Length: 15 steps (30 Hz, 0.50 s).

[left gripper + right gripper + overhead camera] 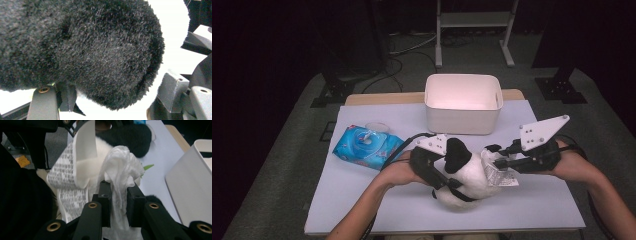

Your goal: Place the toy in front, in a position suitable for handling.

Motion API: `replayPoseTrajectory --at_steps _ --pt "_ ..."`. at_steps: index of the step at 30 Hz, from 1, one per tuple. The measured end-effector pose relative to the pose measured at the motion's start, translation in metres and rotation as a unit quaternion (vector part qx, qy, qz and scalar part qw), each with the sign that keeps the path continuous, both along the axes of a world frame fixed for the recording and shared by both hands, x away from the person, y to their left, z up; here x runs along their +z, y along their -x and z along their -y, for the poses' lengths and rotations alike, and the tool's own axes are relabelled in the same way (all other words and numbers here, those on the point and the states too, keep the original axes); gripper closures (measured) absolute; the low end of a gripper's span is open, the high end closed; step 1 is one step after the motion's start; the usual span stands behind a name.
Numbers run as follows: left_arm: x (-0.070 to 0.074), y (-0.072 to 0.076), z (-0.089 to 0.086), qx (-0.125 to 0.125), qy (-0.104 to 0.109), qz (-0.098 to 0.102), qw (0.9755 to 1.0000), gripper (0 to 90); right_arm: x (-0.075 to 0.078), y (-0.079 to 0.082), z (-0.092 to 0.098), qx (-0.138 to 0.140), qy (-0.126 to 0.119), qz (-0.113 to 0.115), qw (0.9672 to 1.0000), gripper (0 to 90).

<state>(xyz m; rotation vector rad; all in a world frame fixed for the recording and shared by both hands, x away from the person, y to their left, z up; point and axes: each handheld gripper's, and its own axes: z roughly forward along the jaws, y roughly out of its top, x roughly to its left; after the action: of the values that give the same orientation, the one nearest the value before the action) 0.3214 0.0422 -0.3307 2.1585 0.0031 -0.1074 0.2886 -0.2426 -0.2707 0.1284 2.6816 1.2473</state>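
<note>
A plush toy (469, 175) with a white body and black fuzzy parts lies near the table's front middle. My left gripper (451, 177) reaches in from the left and is shut on it, one black jaw running across the white body. In the left gripper view, black fur (100, 50) bulges between the two jaws. My right gripper (496, 156) comes from the right, shut on a crumpled white wipe (120, 167) that is pressed against the toy's white fur. A printed fabric label (65, 175) hangs from the toy just left of the wipe.
A white bin (463, 102) stands behind the toy at the table's far middle. A blue wipe pack (367, 146) with its lid open lies at the left. The pale table sheet (532, 205) shows bare at the front right.
</note>
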Motion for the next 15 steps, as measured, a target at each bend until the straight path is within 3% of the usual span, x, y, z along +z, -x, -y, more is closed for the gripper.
replayPoseTrajectory --at_steps 15 --pt "0.003 -0.003 -0.003 0.007 -0.004 -0.006 0.9999 29.0 -0.009 0.0 0.013 -0.014 0.001 -0.011 0.9998 75.8"
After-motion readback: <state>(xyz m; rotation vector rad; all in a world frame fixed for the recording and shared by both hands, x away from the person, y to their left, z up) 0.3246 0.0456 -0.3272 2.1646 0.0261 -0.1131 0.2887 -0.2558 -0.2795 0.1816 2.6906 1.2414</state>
